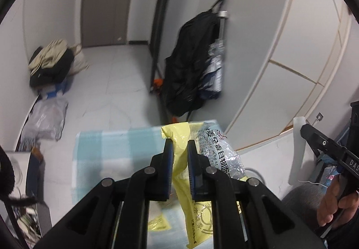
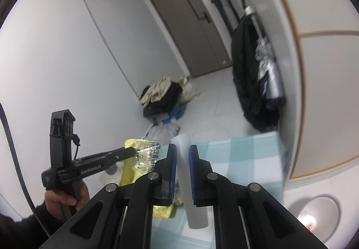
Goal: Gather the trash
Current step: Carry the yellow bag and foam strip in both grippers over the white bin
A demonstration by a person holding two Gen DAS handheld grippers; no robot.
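left hand-held gripper (image 1: 180,145): black plastic arms w/ metal rivets, blue ribbed pads; jaws nearly closed, clamped on the crinkled yellow and clear plastic food wrapper (image 1: 179,166).
wrapper: thin film, yellow opaque part folded between the pads, clear glossy part w/ printed characters sticks out to the right; lower end hangs down over the worktop. In right wrist view it shows at the tip of the left tool (image 2: 145,154).
right hand-held gripper (image 2: 182,150): same build; jaws almost shut, gripping the frosted white plastic tube-shaped piece (image 2: 190,186).
tube piece: smooth, matt, semi-transparent, long and round; stands about upright between the pads, top end flared above the fingertips, bottom end below them. Also seen from left wrist view, at right (image 1: 297,150).
worktop (image 1: 107,154): covered w/ pale blue and white checked cloth, woven-looking, flat; below both tools.
small yellow wrapper scrap (image 1: 158,223): flat on the cloth, under the left tool.
hands: one hand (image 2: 67,200) around left tool's grip, dark sleeve; other hand (image 1: 334,201) on right tool's handle.
floor (image 1: 112,82): glossy white tiles.
black jacket (image 1: 190,65): soft, hangs on wall hook, next to a silver-grey crumpled bag (image 1: 214,69).
pile of beige and black clothes (image 1: 51,62): by the wall, near the grey-brown door (image 1: 105,2).
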